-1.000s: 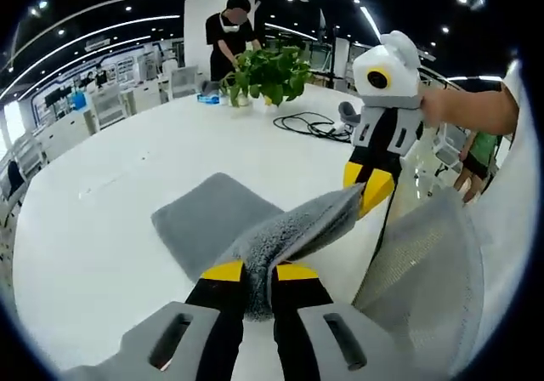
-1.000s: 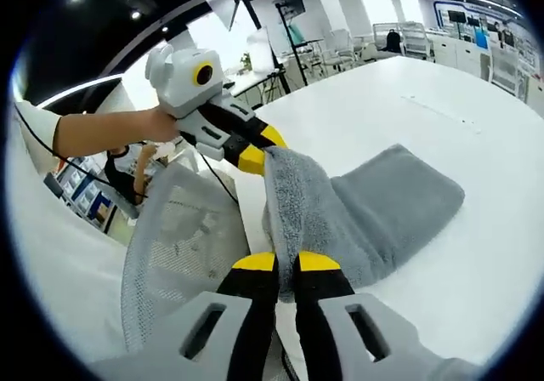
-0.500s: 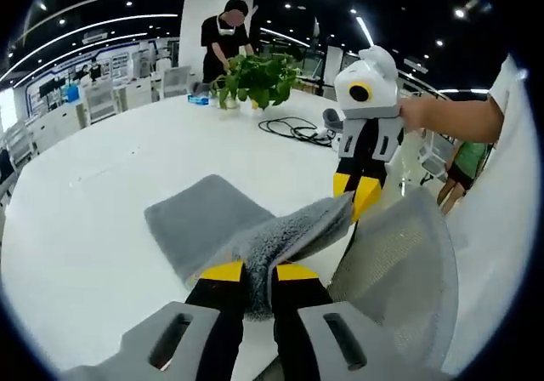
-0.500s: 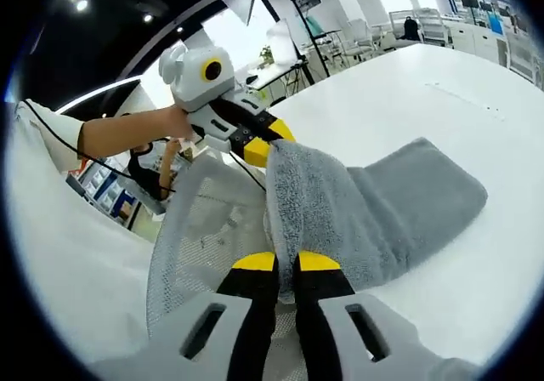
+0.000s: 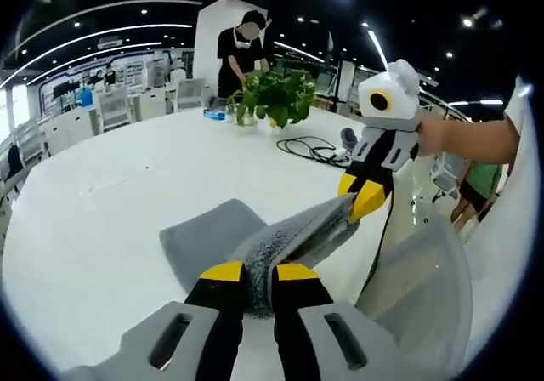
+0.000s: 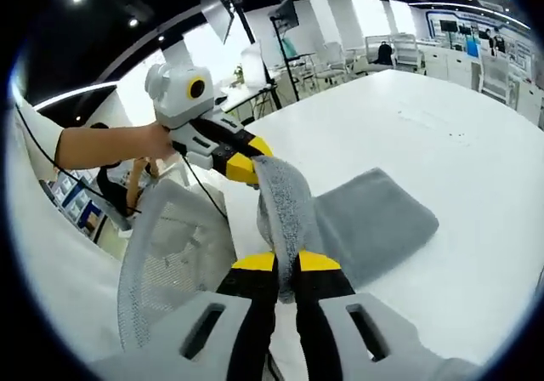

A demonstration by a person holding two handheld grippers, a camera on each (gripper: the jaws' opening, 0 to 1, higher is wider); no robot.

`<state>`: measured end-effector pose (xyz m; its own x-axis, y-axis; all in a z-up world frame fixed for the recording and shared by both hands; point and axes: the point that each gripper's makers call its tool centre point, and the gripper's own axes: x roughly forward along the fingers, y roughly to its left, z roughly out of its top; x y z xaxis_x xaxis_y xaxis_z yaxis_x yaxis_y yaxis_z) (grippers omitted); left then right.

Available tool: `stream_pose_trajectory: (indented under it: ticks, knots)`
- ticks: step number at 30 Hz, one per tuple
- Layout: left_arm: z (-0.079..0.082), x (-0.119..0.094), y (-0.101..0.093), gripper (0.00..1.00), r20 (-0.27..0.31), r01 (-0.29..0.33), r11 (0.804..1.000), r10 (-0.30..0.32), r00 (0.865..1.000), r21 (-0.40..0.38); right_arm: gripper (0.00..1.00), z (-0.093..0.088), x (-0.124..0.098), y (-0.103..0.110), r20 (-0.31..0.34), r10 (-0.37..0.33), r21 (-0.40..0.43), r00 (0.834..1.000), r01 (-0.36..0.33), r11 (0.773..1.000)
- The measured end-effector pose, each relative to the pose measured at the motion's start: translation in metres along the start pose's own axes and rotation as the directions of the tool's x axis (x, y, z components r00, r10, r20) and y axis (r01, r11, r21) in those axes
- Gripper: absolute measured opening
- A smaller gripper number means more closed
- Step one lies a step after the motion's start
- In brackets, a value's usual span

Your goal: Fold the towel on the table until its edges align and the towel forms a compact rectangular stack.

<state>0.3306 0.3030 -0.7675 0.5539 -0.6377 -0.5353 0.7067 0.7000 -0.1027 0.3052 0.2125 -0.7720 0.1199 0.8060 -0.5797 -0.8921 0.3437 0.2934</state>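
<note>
Left gripper view: the left gripper (image 5: 258, 272) is seen clamped on one corner of the grey towel (image 5: 221, 241), the cloth pinched between its yellow-tipped jaws. From there the raised edge of the towel is stretched up and right to the right gripper (image 5: 361, 198), which is closed on the opposite corner and held by a hand (image 5: 438, 134). The far part of the towel is left flat on the white table (image 5: 102, 211); a potted plant (image 5: 276, 96) and a black cable (image 5: 316, 150) are seen further back on it. Right gripper view: the right gripper (image 6: 286, 264) is shown shut on the towel (image 6: 357, 224), the lifted edge running up to the left gripper (image 6: 246, 168). A mesh chair back (image 6: 166, 253) is seen just beside the table (image 6: 425, 134) edge, under the lifted edge.
</note>
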Motion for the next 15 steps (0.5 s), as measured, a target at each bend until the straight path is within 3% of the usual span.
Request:
stream_pose_trajectory:
  ticks: [2, 9, 15]
  knots:
    - [0.004, 0.005, 0.004, 0.11, 0.007, -0.004, 1.000, 0.004, 1.000, -0.009, 0.05, 0.005, 0.000, -0.013, 0.021, -0.064, -0.018, 0.998, 0.064, 0.998]
    - [0.014, 0.021, 0.021, 0.11, 0.018, -0.006, 0.999, 0.007, 1.000, -0.039, 0.05, 0.012, 0.003, -0.035, 0.034, -0.131, -0.039, 0.991, 0.132, 0.990]
    - [0.013, 0.033, 0.033, 0.11, -0.002, -0.003, 0.999, 0.003, 1.000, -0.044, 0.04, 0.021, 0.011, -0.062, 0.029, -0.213, -0.083, 0.977, 0.214, 0.973]
